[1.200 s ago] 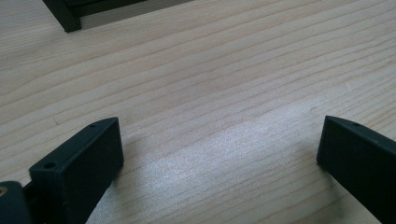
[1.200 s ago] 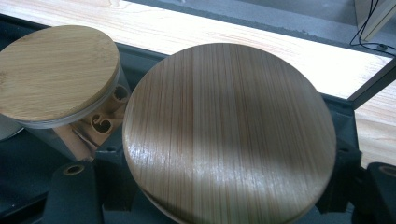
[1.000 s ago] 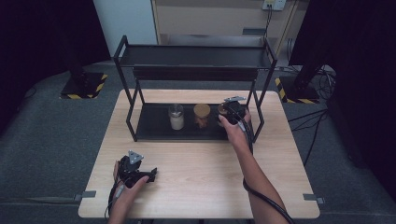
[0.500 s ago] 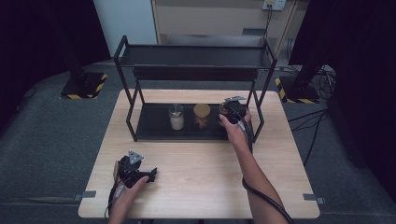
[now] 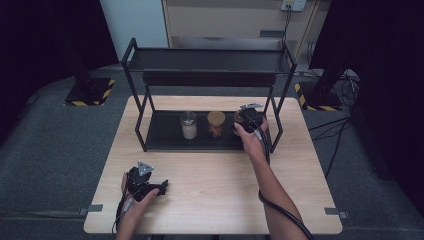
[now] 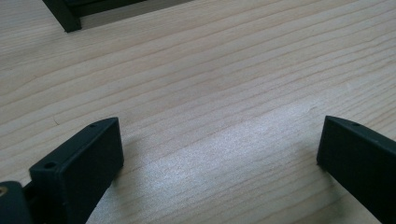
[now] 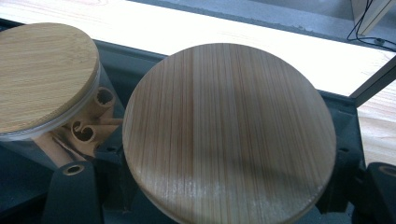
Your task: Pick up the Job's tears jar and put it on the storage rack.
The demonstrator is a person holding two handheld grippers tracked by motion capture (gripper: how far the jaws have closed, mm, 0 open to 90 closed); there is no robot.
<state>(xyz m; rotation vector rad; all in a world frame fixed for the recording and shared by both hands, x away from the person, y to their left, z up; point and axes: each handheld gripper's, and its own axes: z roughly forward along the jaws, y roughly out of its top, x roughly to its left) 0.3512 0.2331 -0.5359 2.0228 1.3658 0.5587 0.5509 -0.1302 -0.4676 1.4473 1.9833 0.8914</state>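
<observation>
One wooden table takes up the middle of the high view. At its far half stands one black two-tier metal rack, its lower shelf resting on the tabletop. Three jars stand in a row on that lower shelf, at frame centre: one jar of white contents on the left, one bamboo-lidded jar of cinnamon sticks in the middle, and one bamboo-lidded jar at the right end, just beside the cinnamon one. In the right gripper view its round lid fills the centre, with the cinnamon jar's lid at upper left.

Two grippers are in use. The right gripper, right of centre in the high view, has its jaws pinching the right-end jar below the lid, one on each side. The left gripper lies at lower left on the bare table, near the front edge, jaws spread wide with nothing between them.
</observation>
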